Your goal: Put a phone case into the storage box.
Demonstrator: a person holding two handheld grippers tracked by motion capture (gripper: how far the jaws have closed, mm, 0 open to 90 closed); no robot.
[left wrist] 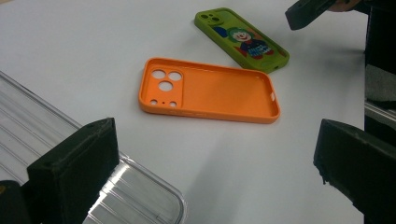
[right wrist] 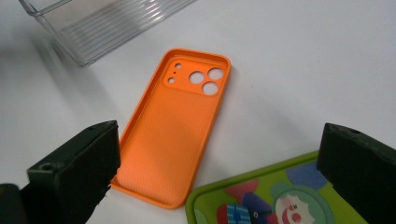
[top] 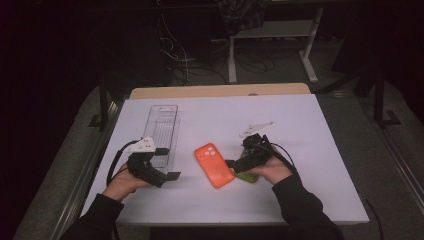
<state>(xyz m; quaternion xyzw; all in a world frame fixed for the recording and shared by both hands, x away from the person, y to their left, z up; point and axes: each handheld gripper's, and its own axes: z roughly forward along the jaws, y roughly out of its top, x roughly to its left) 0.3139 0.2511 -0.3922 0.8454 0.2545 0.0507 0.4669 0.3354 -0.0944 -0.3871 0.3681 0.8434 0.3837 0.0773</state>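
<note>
Both grippers have their jaws spread wide and empty. The right gripper (top: 239, 164) hovers just over the near end of the orange phone case (right wrist: 177, 126), which lies hollow side up on the white desk (top: 300, 190), with a green clown-print case (right wrist: 280, 196) just beside it. The left gripper (top: 167, 175) waits near the clear plastic tray (left wrist: 70, 154). The orange case looks light, thin and bendy; pinching one raised long rim seems the surest hold.
</note>
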